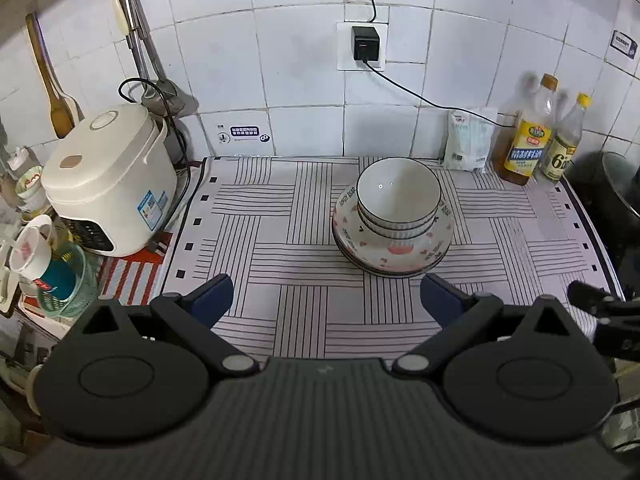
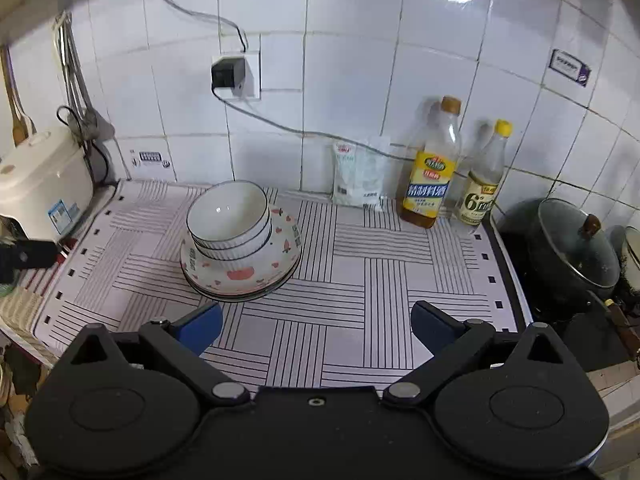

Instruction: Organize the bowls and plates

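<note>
Bowls (image 1: 398,200) nested on stacked plates (image 1: 394,256), both grippers' fingers (image 1: 212,298) apart, empty.

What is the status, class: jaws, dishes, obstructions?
Left gripper and right gripper: jaws open, empty. White dark-rimmed bowls nested on heart-patterned plates, striped mat. Nothing in the way.

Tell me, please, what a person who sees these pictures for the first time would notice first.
The eye goes first to the stack of dishes in the middle of the striped mat: white bowls nested on patterned plates. Next come the white rice cooker at the mat's left edge and two bottles by the tiled wall at its right. Both the left gripper and the right gripper hang open and empty in front of the stack.
</note>
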Demonstrator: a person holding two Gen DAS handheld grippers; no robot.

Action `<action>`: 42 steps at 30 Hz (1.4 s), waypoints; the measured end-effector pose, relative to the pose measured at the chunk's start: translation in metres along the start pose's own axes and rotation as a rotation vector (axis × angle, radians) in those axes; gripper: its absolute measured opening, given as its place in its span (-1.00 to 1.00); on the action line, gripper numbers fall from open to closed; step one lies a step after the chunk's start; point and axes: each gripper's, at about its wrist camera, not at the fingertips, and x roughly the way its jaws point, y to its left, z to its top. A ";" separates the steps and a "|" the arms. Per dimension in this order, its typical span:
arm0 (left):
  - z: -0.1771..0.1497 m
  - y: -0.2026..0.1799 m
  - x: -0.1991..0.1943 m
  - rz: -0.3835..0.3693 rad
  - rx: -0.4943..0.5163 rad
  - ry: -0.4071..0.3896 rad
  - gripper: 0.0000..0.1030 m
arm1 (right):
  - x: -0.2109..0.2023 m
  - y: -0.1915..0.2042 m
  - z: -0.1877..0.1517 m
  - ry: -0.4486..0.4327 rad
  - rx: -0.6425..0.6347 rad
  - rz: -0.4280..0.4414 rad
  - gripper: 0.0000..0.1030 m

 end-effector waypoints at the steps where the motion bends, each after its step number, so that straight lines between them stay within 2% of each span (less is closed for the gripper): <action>1: -0.001 0.000 -0.003 -0.007 -0.002 -0.003 0.97 | -0.005 -0.001 -0.001 -0.008 0.002 0.000 0.97; 6: -0.006 -0.005 -0.019 0.011 0.025 -0.006 0.97 | -0.033 -0.001 -0.004 -0.066 -0.003 -0.006 0.97; 16: -0.014 -0.007 -0.031 0.037 0.049 -0.004 0.97 | -0.051 0.001 -0.007 -0.103 0.012 -0.034 0.98; 30: -0.036 -0.011 -0.026 0.076 0.053 -0.024 0.97 | -0.053 -0.003 -0.027 -0.115 0.045 -0.069 0.98; 36: -0.040 -0.012 -0.025 0.053 0.057 -0.030 0.97 | -0.045 -0.009 -0.036 -0.094 0.083 -0.054 0.98; 42: -0.047 -0.015 -0.023 0.035 0.051 -0.031 0.97 | -0.043 -0.006 -0.043 -0.091 0.067 -0.072 0.98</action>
